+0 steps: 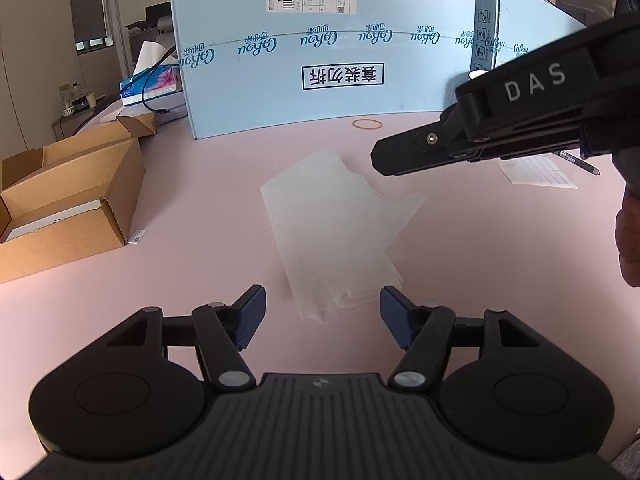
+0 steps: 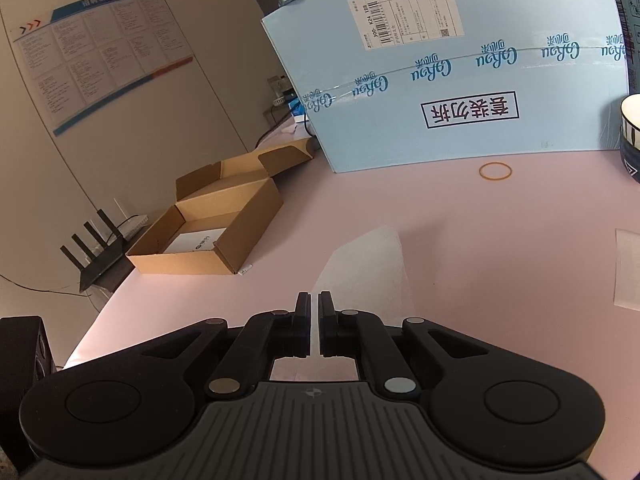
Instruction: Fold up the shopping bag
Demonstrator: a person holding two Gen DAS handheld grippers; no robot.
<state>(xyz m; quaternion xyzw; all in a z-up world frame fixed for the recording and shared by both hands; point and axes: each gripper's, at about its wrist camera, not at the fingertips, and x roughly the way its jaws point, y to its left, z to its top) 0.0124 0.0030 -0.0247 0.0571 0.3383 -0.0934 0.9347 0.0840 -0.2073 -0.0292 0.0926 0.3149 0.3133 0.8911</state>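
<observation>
Looking across my left wrist view, left to right:
Cardboard box: open, at the left edge of the frame on the pink table.
Tissue pack: upper left, behind the cardboard box.
Blue carton: standing across the top centre, with a shipping label on it.
Shopping bag: thin, see-through white plastic, lying flat and partly folded at the centre of the frame, its near end between my left fingers.
Left gripper: bottom centre, jaws apart, the blue pads either side of the bag's near end; I cannot tell whether they touch it.
Rubber band: loose on the table, just in front of the carton, above the bag.
Right gripper: coming in from the upper right, jaws clenched, tip over the bag's far right corner; I cannot tell if plastic is pinched there.
Pen: right edge, beside a sheet of paper.
In my right wrist view the fingers stand almost together, with the bag just beyond them, right of centre.
</observation>
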